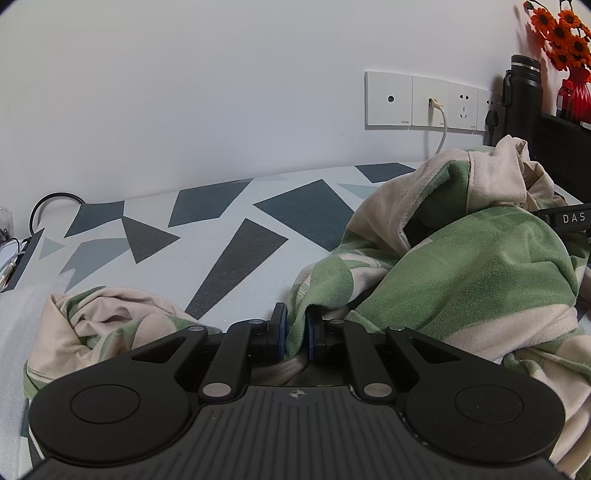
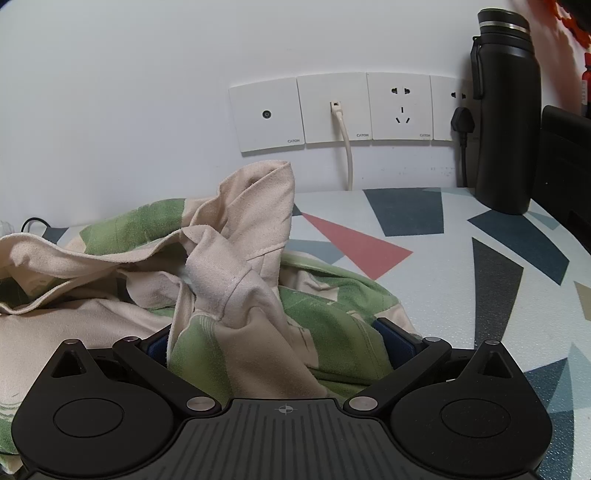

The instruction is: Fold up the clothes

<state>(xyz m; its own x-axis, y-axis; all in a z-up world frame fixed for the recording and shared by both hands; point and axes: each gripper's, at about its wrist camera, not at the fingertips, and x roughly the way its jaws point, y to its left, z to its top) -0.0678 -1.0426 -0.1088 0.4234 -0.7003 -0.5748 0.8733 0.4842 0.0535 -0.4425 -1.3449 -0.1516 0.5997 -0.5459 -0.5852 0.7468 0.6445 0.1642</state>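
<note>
Left hand-held gripper (image 1: 296, 334) pinches crumpled shirt (image 1: 461, 258); right hand-held gripper (image 2: 275, 341) spread; axis unclear.

A black bottle (image 2: 506, 110) stands by wall sockets (image 2: 332, 110), orange flowers (image 1: 561, 33) in a red vase (image 1: 578, 94).

Even, soft indoor light, sharp focus, strong fisheye bend.
The wall (image 1: 221, 92) is evenly lit; the flowers (image 1: 561, 33) cast a faint shadow; corners vignette dark; the right view's top-right edge smears.
</note>
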